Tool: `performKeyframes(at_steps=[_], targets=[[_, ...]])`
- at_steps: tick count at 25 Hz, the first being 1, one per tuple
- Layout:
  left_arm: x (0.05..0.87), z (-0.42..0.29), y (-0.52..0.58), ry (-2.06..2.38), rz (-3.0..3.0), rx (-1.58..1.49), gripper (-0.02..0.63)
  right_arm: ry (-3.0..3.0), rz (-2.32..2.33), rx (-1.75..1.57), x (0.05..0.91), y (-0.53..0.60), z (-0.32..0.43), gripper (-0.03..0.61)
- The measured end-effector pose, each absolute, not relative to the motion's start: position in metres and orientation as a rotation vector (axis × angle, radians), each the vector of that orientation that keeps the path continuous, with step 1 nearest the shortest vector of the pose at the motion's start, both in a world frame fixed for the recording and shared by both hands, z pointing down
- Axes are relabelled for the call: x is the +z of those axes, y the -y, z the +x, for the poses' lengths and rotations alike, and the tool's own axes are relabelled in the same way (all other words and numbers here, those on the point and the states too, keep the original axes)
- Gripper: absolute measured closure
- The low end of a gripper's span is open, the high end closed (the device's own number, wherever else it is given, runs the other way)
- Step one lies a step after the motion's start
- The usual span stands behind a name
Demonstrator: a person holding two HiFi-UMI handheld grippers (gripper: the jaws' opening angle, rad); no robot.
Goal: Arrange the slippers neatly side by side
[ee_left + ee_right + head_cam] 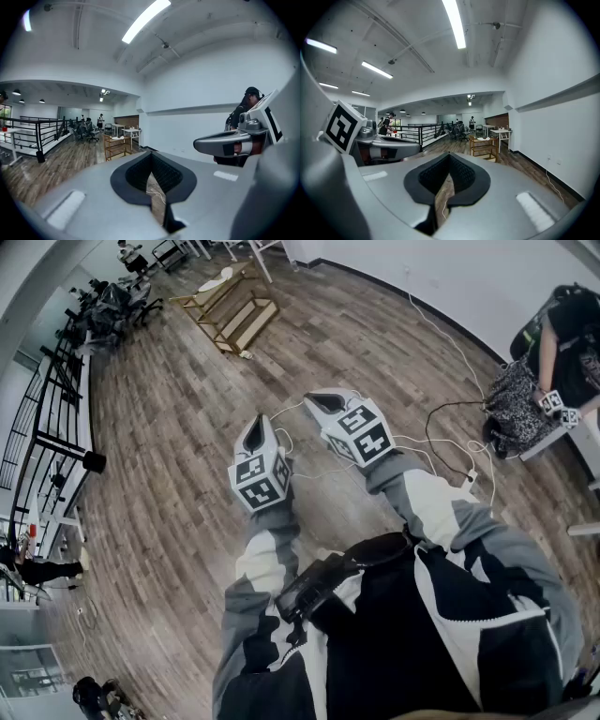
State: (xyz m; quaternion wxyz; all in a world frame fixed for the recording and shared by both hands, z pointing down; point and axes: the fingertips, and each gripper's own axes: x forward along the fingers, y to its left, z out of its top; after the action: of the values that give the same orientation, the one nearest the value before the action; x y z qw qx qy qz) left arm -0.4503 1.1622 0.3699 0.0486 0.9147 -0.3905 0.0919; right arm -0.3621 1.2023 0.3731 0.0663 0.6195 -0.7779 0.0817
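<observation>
the job does not look started yet. no slippers show in any view, so i cannot tell where they are or how they lie. the person stands on a wood floor (169, 418) and holds both tools out in front, near each other, pointing across the room. the left gripper (255, 435) has its jaws pressed together with nothing between them, and only a thin strip of floor shows through the crack. the right gripper (323, 402) is the same, with jaws pressed together and nothing held. the floor just ahead of the two grippers has some thin cables (450, 442) on it but no shoes. farther off stands a low wooden rack (232, 310), a black railing (52, 399) runs along the left side, and another person (567, 329) sits at the right edge. so i think all of the work is still left. the person has to find the slippers, open the jaws, pick up or push each slipper, and set the two close together, facing the same way. none of that is done as far as these views show.
</observation>
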Motion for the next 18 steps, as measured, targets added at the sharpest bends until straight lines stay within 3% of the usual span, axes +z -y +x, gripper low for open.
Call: performKeyframes(at_steps=[18], targets=[[0.374, -0.453, -1.151, 1.22, 2.77, 0.28, 0.604, 2.384, 1.876, 0.231, 0.373, -1.193, -0.358, 0.568]])
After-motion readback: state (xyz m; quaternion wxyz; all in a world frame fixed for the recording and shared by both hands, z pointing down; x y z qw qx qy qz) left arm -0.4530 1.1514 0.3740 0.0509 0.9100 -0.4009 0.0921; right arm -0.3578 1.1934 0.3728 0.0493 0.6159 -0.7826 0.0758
